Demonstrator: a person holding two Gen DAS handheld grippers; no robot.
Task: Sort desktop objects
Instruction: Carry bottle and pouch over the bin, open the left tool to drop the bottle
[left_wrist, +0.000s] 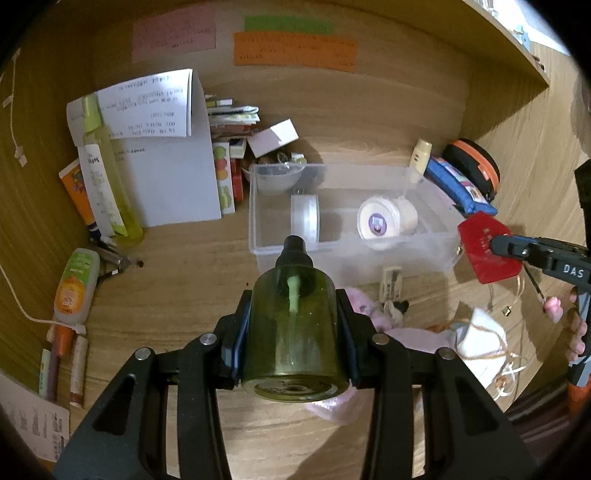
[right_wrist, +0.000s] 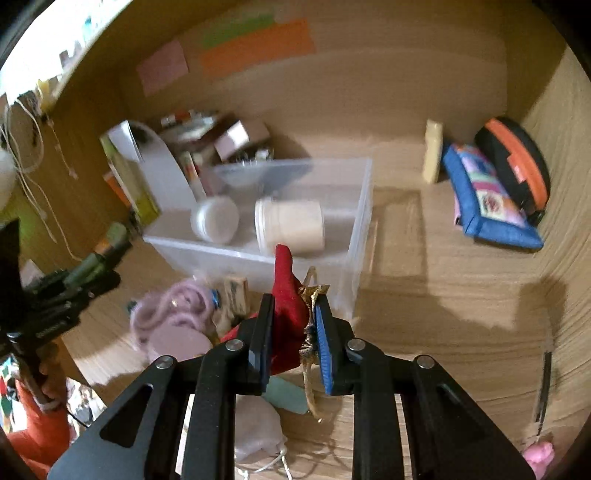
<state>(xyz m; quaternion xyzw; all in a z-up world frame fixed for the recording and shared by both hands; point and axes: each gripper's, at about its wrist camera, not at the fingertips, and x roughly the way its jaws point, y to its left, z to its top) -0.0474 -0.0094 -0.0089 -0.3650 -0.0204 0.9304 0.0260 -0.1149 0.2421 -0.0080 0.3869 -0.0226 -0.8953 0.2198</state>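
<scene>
Green bottle (left_wrist: 293, 325) clamped in left gripper (left_wrist: 293, 332), black cap pointing away toward bin (left_wrist: 258, 243).

Right gripper (right_wrist: 291, 321): jaws clamped on a red pouch (right_wrist: 286, 295) with gold cord (right_wrist: 308, 343)
Clear bin (right_wrist: 354, 236): at twelve o'clock, holding two white jars on their sides
Blue pouch (right_wrist: 484, 199): at two o'clock on the counter (right_wrist: 443, 295)
Left gripper (right_wrist: 62, 291): at nine o'clock

Coloured paper notes (left_wrist: 291, 48) on wooden wall (left_wrist: 388, 92)
</scene>
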